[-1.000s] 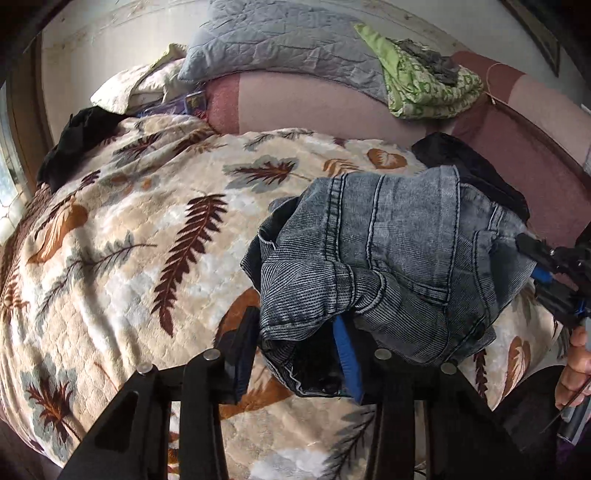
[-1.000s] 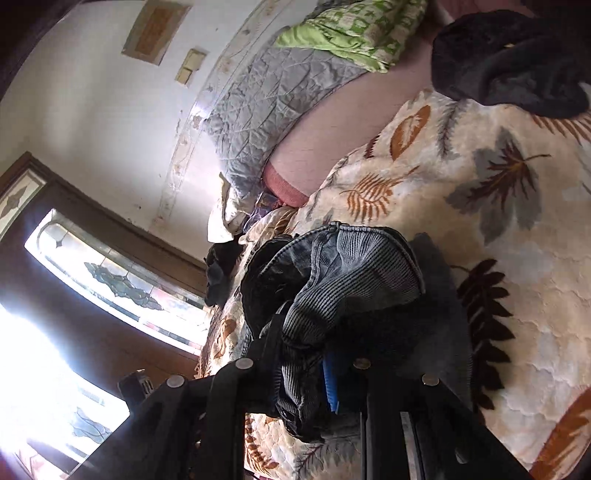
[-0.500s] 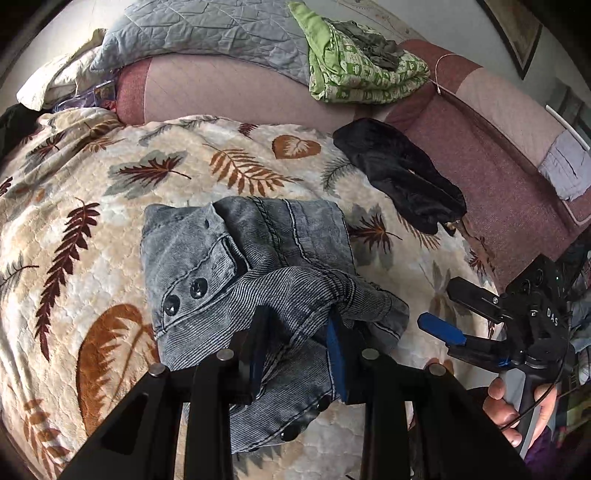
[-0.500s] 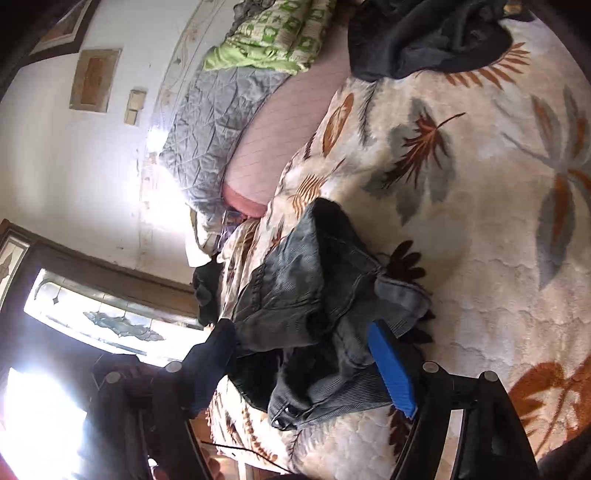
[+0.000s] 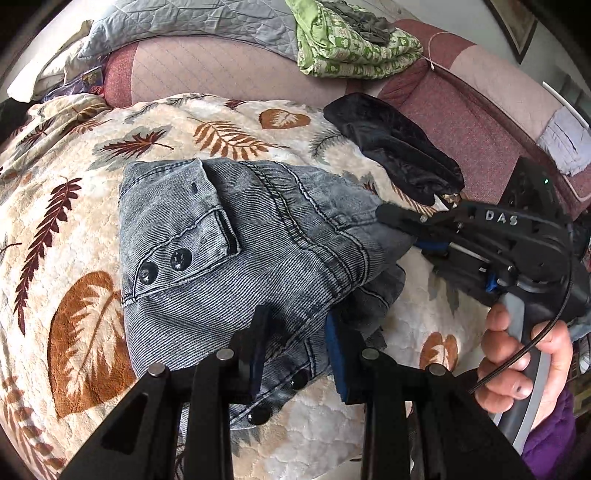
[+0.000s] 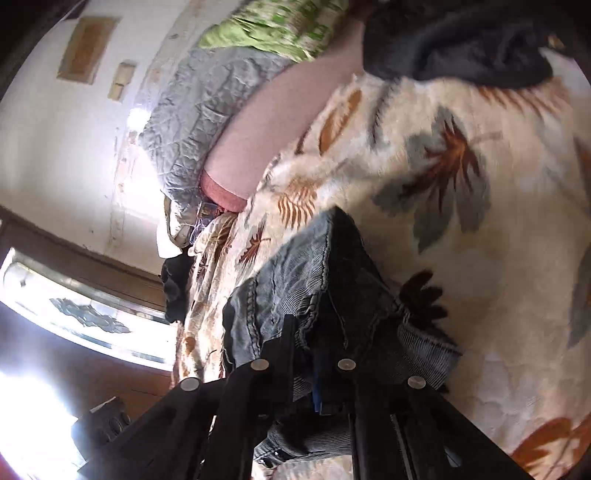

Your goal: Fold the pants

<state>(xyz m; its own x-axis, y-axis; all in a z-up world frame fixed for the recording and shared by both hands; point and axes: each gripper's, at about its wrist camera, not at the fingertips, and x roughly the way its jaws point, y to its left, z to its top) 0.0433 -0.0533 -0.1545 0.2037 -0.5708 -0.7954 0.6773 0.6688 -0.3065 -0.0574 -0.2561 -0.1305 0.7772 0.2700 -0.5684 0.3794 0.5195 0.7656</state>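
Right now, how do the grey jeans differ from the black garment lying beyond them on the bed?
The grey jeans are washed grey denim with visible seams, a pocket flap and two dark snaps; the black garment is plain and dark, with no such detail showing.
The jeans lie partly folded with both the left gripper and the right gripper at them; the black garment lies crumpled and untouched.
Both rest on the leaf-print blanket.

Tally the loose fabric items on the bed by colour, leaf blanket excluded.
Grey denim: 1, the pants, both tools closed on them
Black: 2, a garment at right, another by the window
Green print: 1, bundle on the headboard
Grey quilted: 1, quilt
Total: 5
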